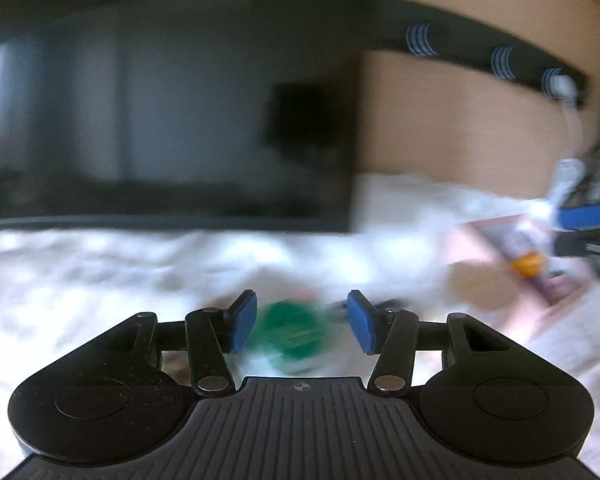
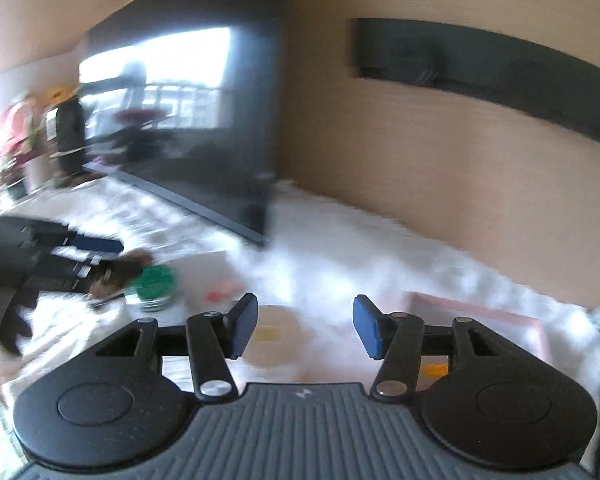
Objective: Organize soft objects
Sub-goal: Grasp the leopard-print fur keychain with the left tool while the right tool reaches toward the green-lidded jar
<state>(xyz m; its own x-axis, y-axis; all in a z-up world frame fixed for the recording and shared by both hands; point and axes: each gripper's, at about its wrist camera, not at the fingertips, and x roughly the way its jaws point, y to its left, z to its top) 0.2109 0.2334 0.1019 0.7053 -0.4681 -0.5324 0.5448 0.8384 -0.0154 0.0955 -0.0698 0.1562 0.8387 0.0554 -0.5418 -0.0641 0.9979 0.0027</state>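
The left tool [image 1: 302,322] stands wide, its blue pads [image 1: 244,320] clear of everything. A blurred green soft object [image 1: 290,334] lies between and just beyond them on the white fluffy cover [image 1: 100,276] of the surface; whether the pads touch it cannot be told for certain, but a gap shows on each side. The right tool [image 2: 305,326] is also parted, with nothing between its pads, above a pale flat item [image 2: 274,340] on the cover. From the right view, the green object sits far left, by the left tool's fingers. To the right lies a pink tray [image 2: 480,312]. Behind, a dark screen [image 1: 160,100] leans against the tan wall [image 2: 420,160].
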